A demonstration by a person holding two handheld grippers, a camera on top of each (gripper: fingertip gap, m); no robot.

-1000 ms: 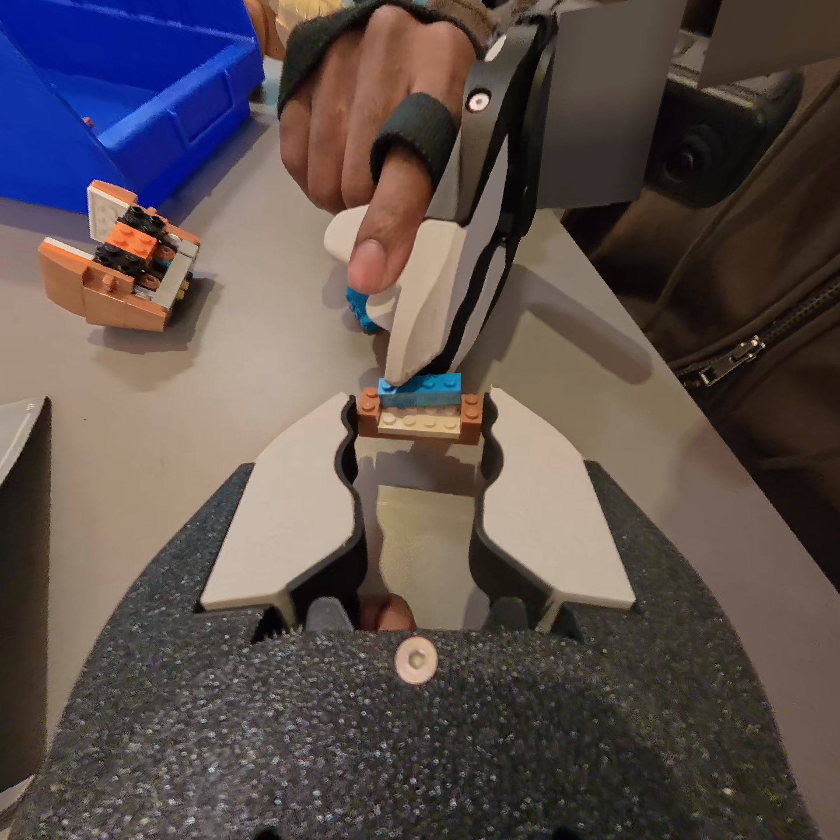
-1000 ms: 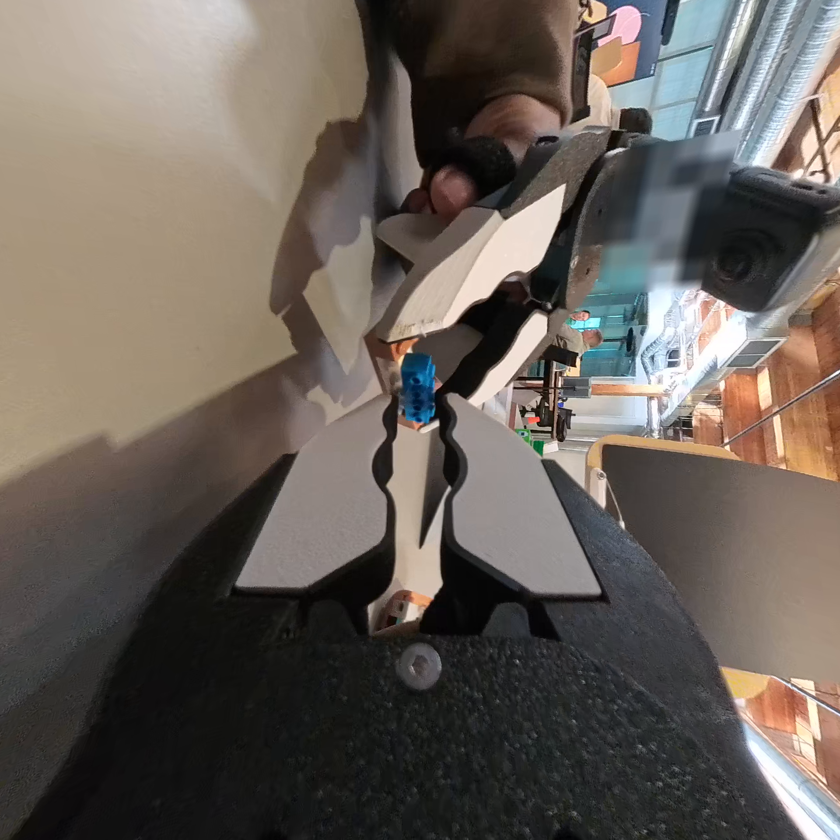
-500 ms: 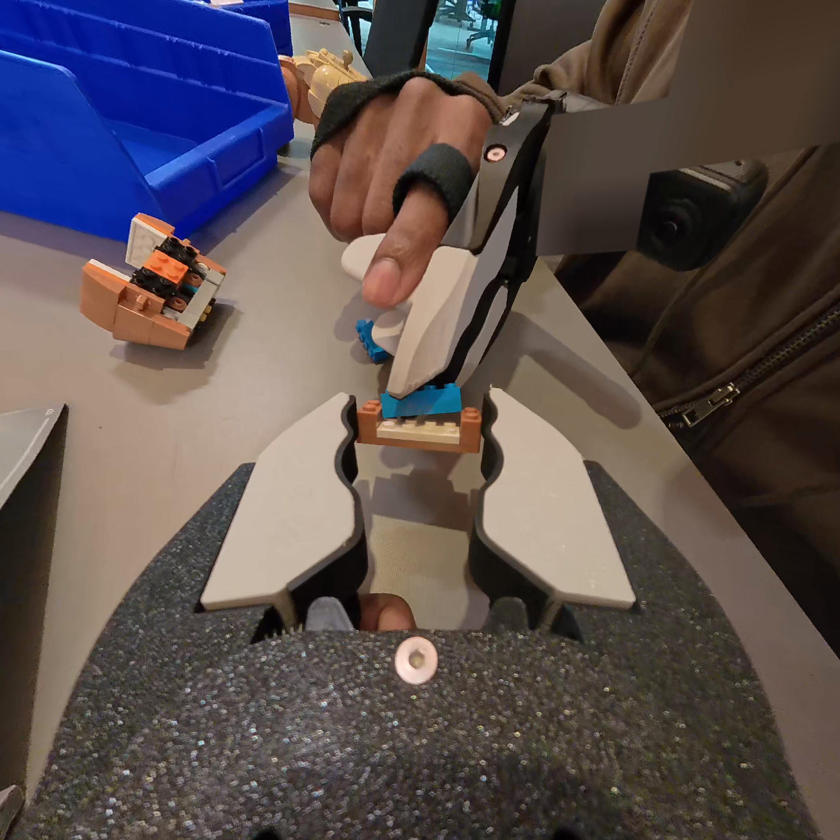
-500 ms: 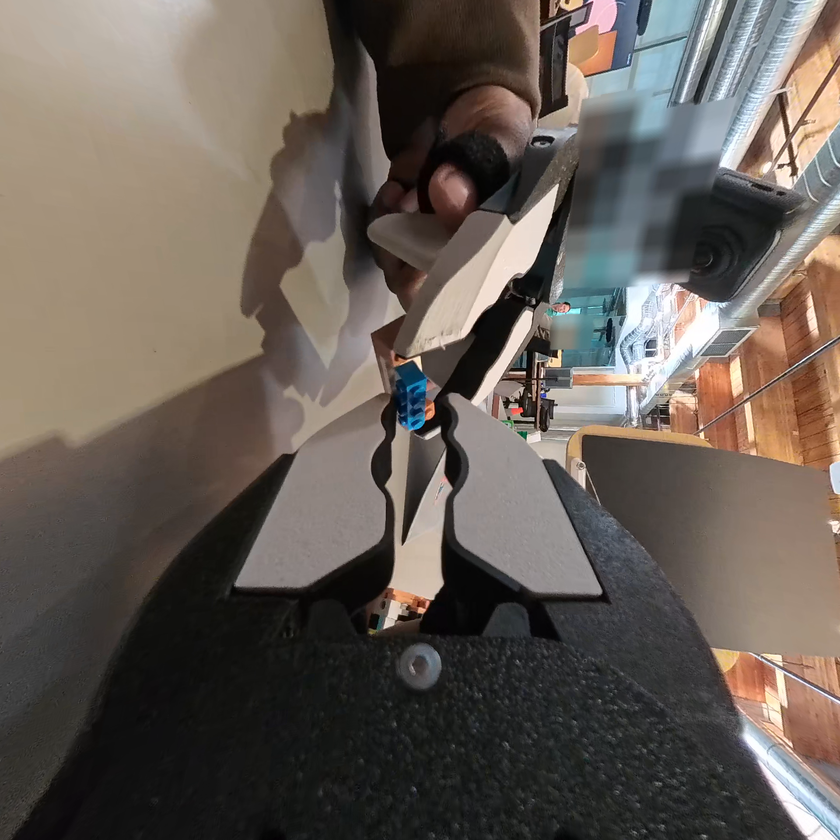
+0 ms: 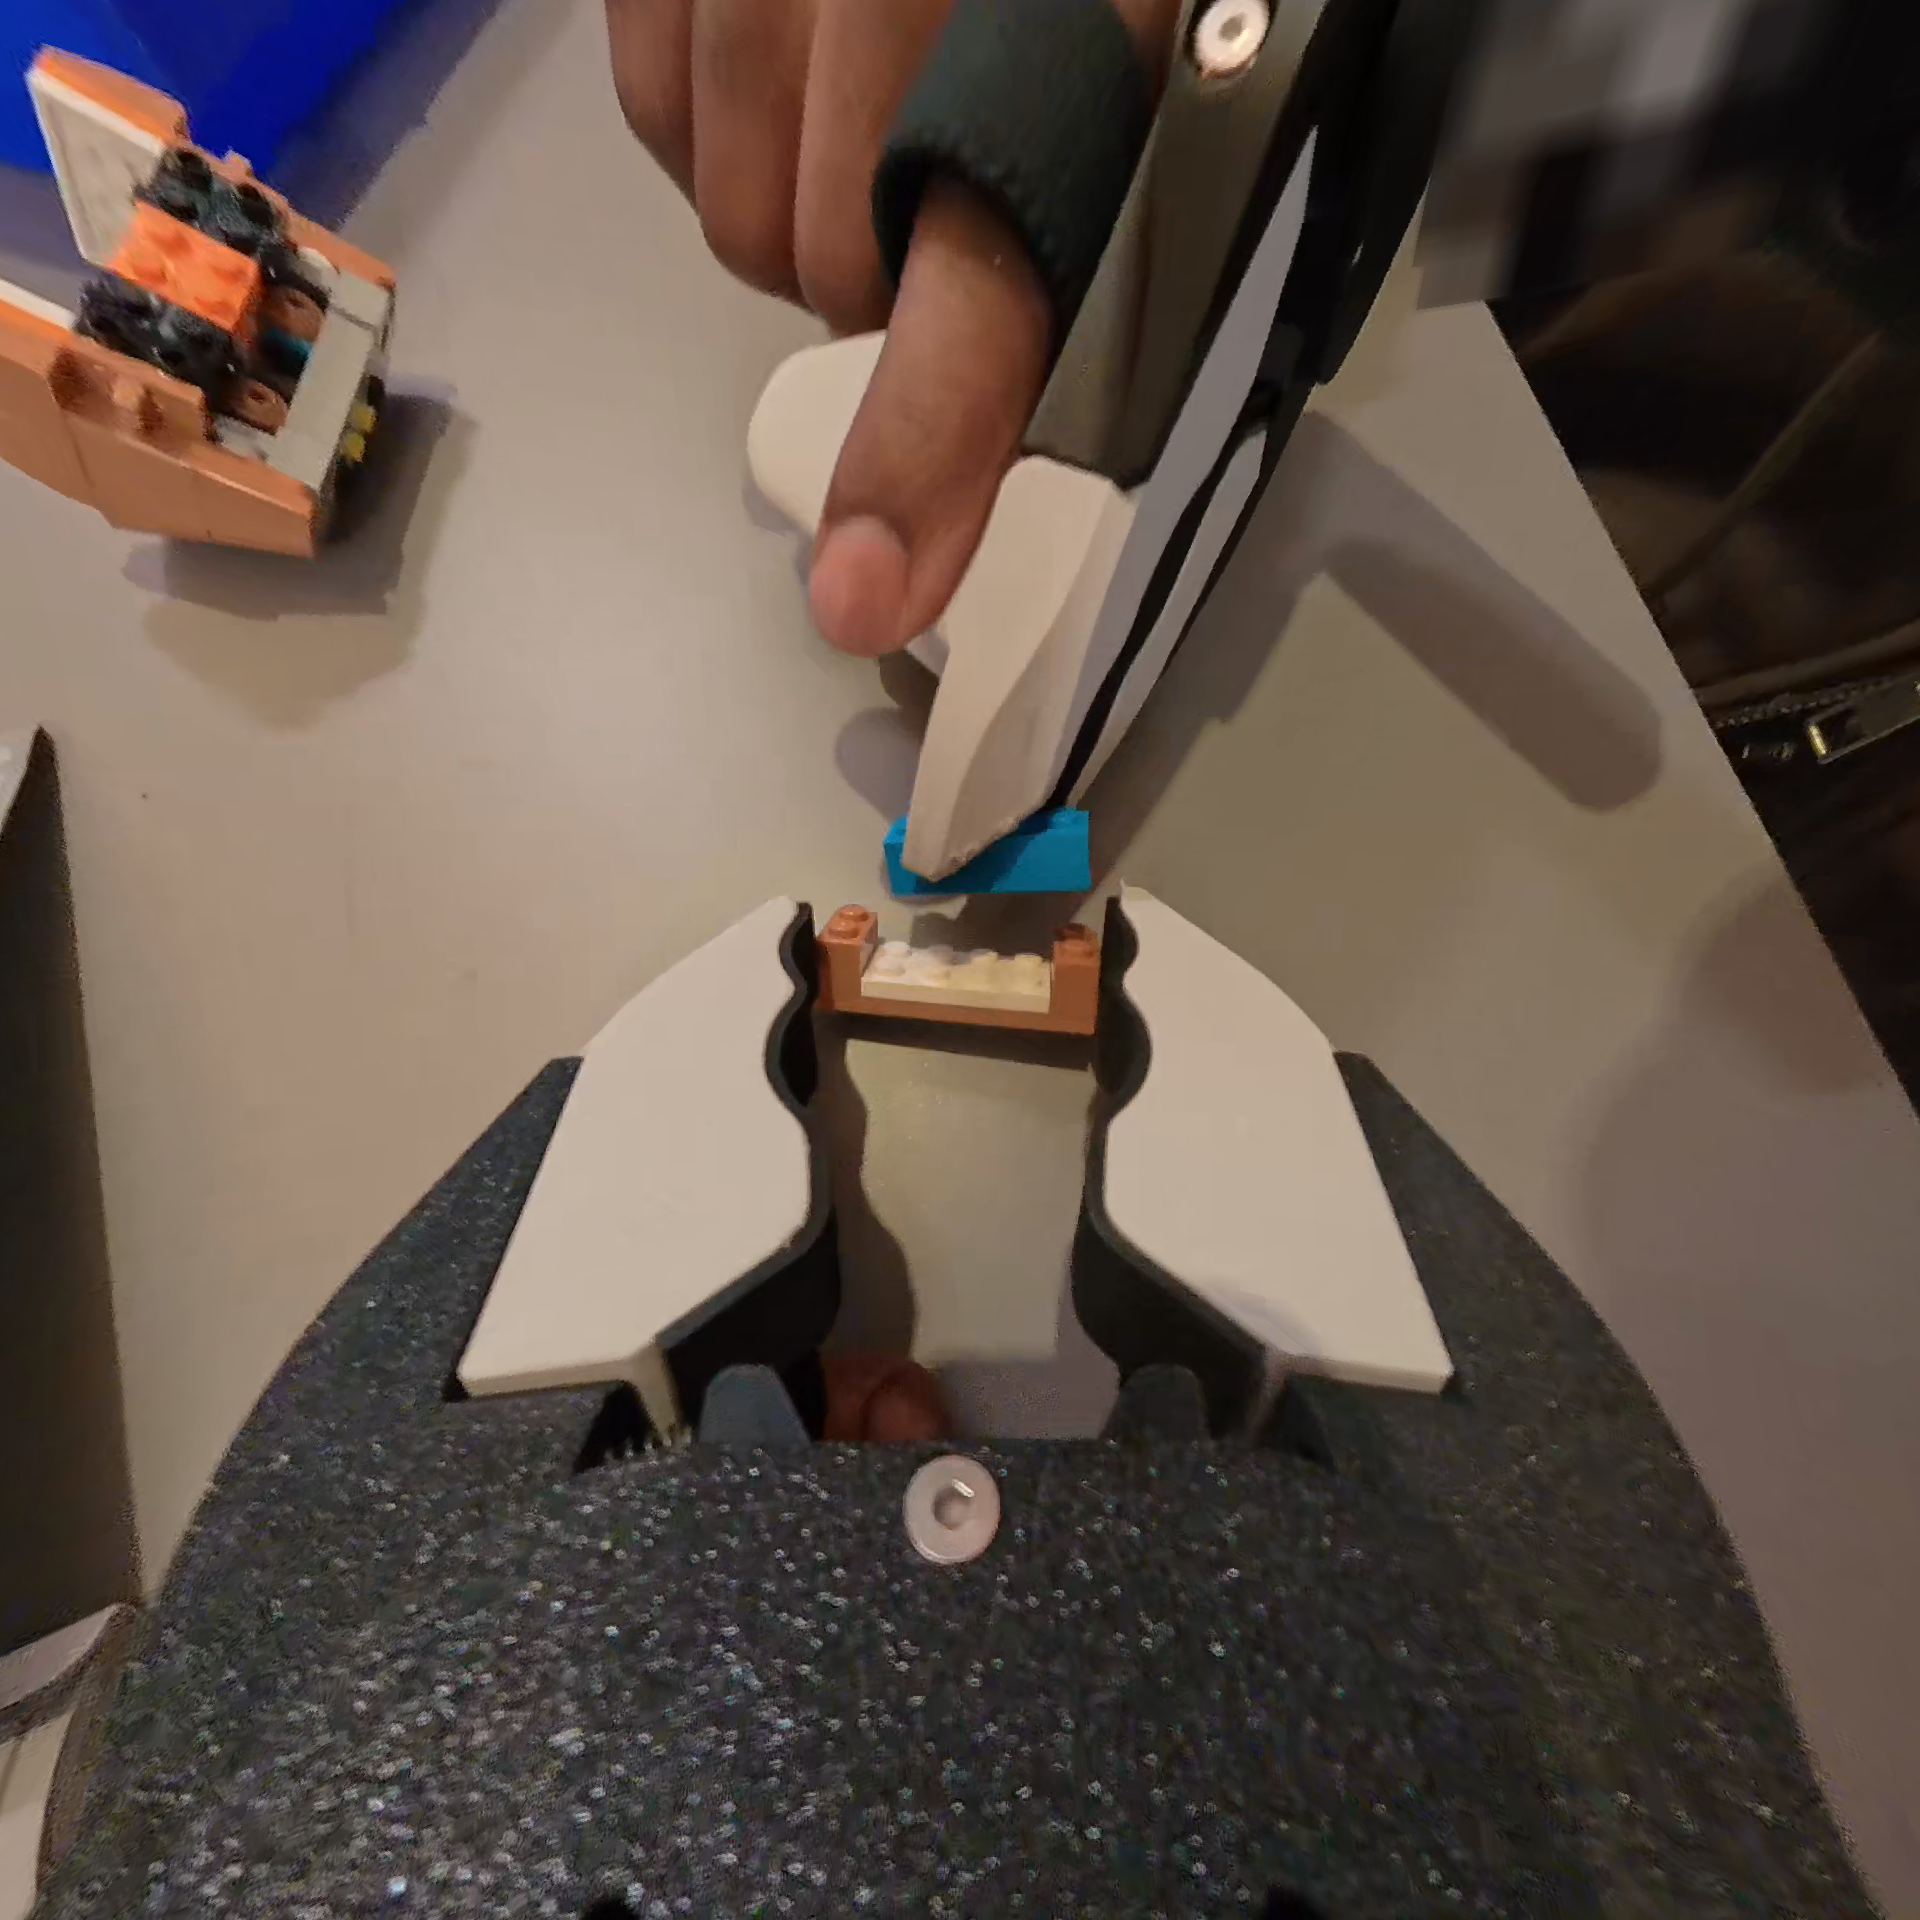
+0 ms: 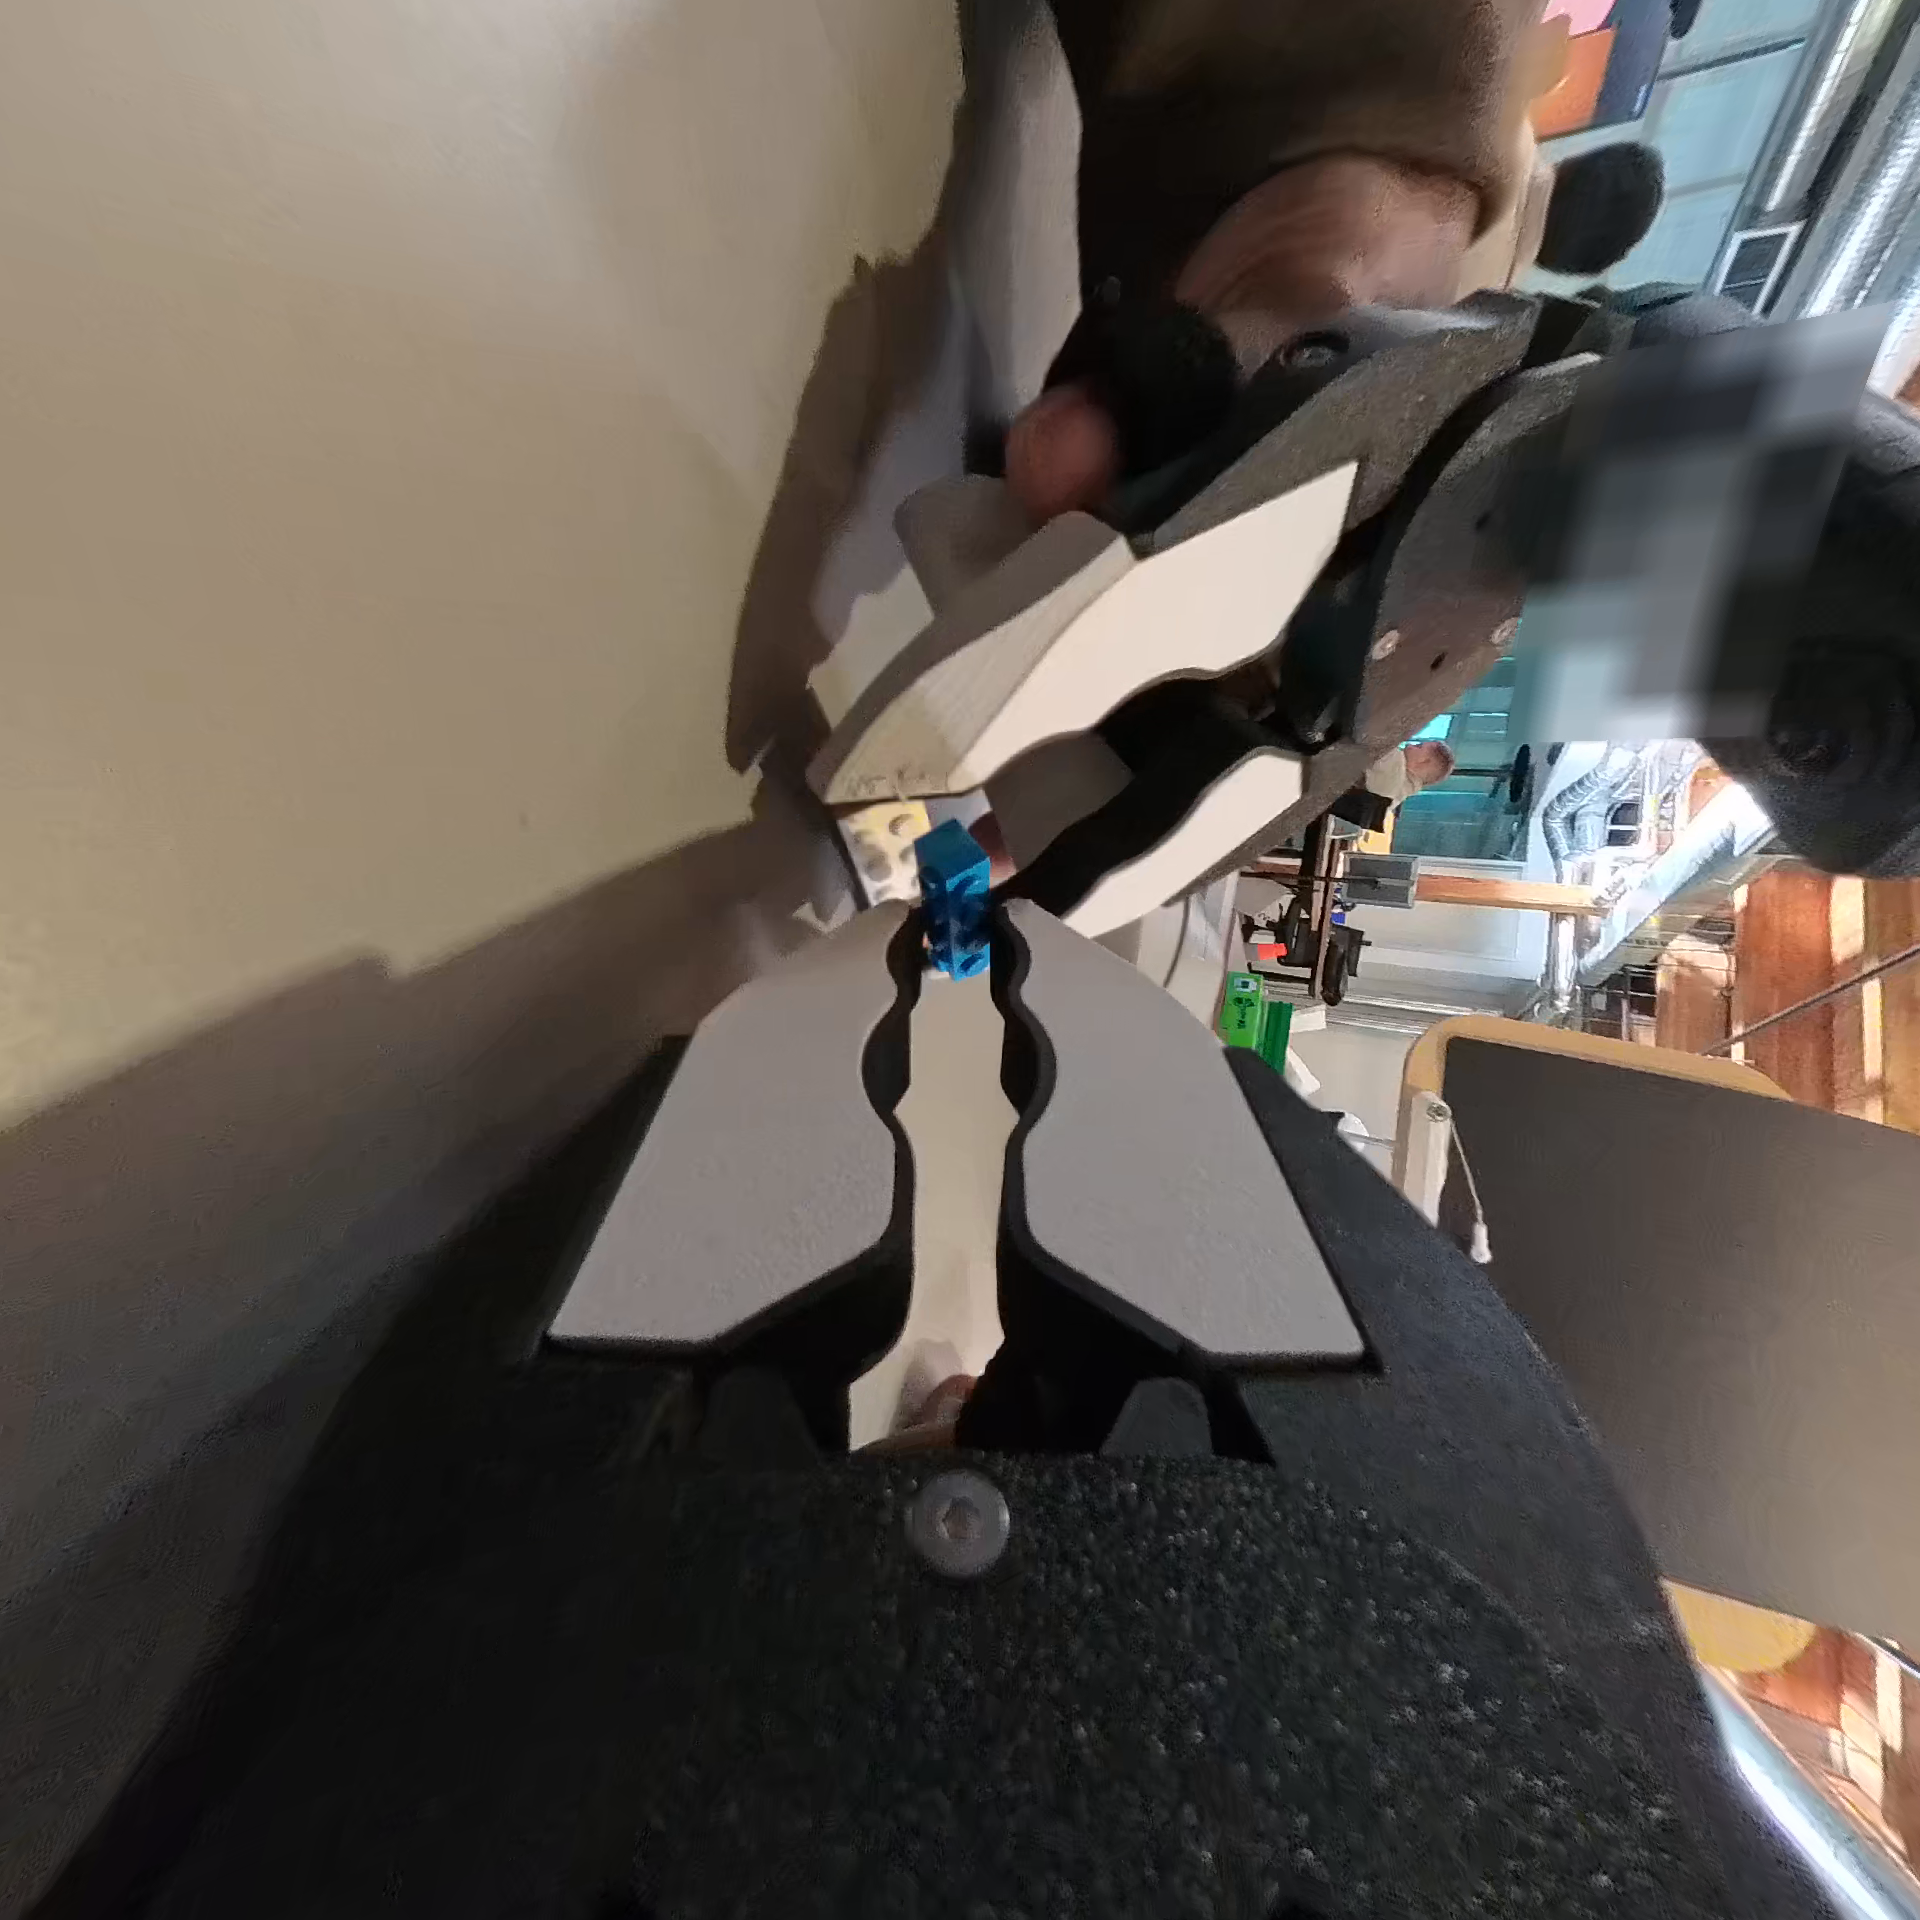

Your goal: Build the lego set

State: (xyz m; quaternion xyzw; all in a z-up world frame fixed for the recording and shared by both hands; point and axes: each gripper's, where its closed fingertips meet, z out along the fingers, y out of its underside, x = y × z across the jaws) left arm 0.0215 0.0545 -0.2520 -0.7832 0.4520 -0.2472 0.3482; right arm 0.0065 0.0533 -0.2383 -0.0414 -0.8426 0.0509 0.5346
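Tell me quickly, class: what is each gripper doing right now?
Left gripper: shut on the brown and tan piece.
Right gripper: shut on the blue brick.

Table point(image 5: 582, 790): bears everything listed.
Left gripper point(image 5: 951, 971): low at the near edge, a small brick frame point(image 5: 956, 987) clamped between its fingertips.
Plate point(image 5: 961, 971): seated inside the frame.
Right gripper point(image 5: 977, 847): above and just behind the frame, tips pointing down, closed on a small brick point(image 5: 1023, 857).
Small brick: just above the frame, tilted, apart from it.
Part-built model point(image 5: 197, 332): far left, well apart from the grippers.
Bin point(image 5: 125, 62): behind the model.
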